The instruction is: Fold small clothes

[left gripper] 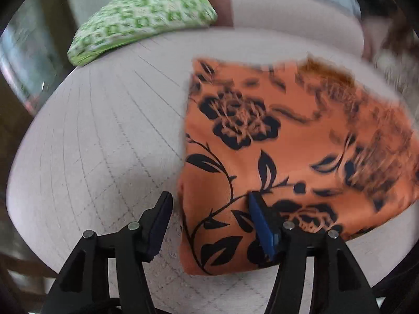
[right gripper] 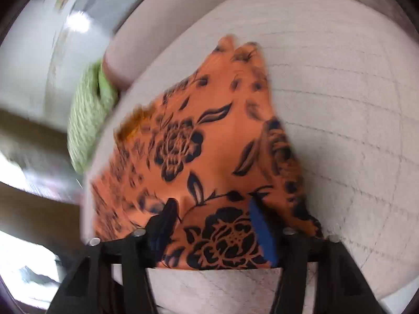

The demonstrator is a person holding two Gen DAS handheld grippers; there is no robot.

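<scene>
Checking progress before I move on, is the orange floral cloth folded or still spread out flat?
Cannot tell for sure. The orange floral cloth lies as a compact rectangle on the quilted cushion, but no doubled layers are visible.

One orange garment (left gripper: pixel 275 144) with a black flower print — the only piece of clothing in either view. One green-and-white patterned pillow (left gripper: pixel 141 15) (seen again as a blurred green shape in the right wrist view). One pale quilted cushion surface (left gripper: pixel 104 136) under both. Two grippers: the left gripper (left gripper: pixel 209 201) and the right gripper (right gripper: pixel 212 206), each with two fingers — four in all — and two round metal pins on each side of the frame.
</scene>
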